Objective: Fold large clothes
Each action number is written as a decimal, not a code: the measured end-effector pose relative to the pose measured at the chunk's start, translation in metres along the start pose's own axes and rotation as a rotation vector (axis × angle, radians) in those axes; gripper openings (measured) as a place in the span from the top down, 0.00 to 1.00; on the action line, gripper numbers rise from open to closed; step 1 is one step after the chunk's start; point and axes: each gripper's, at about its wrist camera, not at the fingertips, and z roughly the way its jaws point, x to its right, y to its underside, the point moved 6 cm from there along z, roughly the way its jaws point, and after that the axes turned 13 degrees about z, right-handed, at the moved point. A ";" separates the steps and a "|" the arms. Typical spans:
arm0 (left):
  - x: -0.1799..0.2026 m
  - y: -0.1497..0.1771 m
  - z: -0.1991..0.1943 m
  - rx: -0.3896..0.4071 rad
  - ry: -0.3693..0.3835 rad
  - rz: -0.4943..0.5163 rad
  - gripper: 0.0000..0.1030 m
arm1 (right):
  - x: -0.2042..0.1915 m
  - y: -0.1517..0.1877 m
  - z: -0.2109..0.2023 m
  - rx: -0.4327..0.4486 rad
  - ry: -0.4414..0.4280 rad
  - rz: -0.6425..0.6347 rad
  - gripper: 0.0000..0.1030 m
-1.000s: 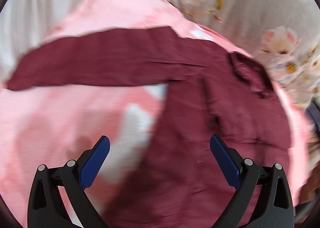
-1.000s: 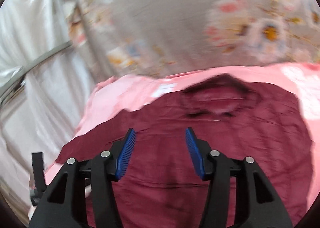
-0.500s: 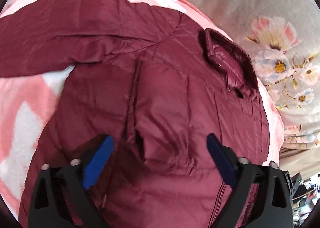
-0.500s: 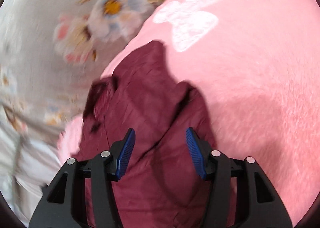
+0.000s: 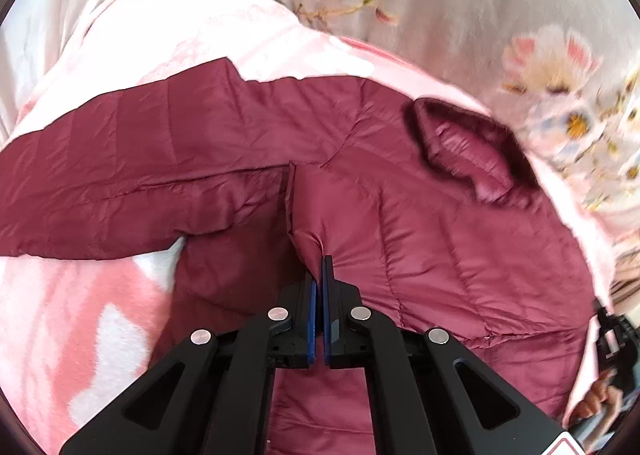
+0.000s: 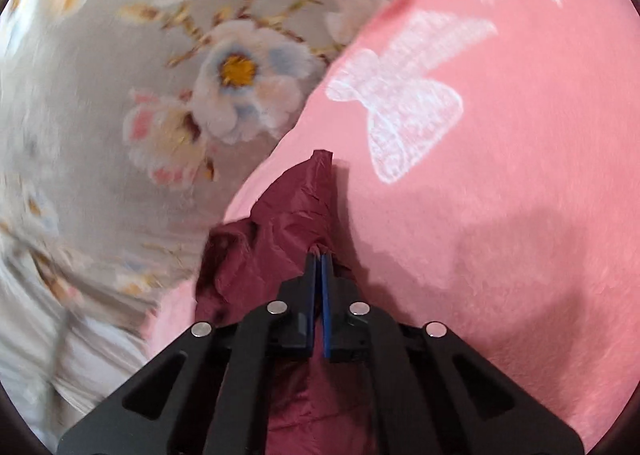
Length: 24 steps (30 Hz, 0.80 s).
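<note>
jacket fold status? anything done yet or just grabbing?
Done: the maroon puffer jacket is laid out on the pink blanket, its sleeve stretched sideways. In hand: the left gripper and right gripper are each shut on a pinch of its fabric. Left: every fold; none shows yet.

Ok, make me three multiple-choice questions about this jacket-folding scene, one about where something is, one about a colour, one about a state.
1. What does the jacket lie on?
A. a pink blanket
B. a wooden floor
C. a glass table

2. What colour is the jacket?
A. navy
B. maroon
C. green

3. How is the left gripper?
A. wide open above the jacket
B. shut on the jacket's fabric
C. holding a hanger

Answers: 1 A, pink blanket shows around the jacket. 2 B, its quilted cloth is dark red. 3 B, fabric bunches between the closed blue pads.
</note>
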 end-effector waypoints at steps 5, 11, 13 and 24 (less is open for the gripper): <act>-0.001 0.026 0.026 -0.027 -0.051 0.058 0.98 | 0.032 0.016 0.020 -0.023 0.188 -0.065 1.00; 0.004 0.029 0.022 -0.002 -0.095 0.102 0.94 | 0.031 0.023 0.025 -0.022 0.320 -0.187 0.98; 0.001 0.029 0.014 -0.012 -0.094 0.096 0.88 | 0.023 0.025 0.013 -0.003 0.372 -0.229 0.96; 0.035 -0.022 -0.040 0.115 -0.091 0.150 0.57 | -0.102 0.091 0.011 0.039 0.241 -0.559 0.86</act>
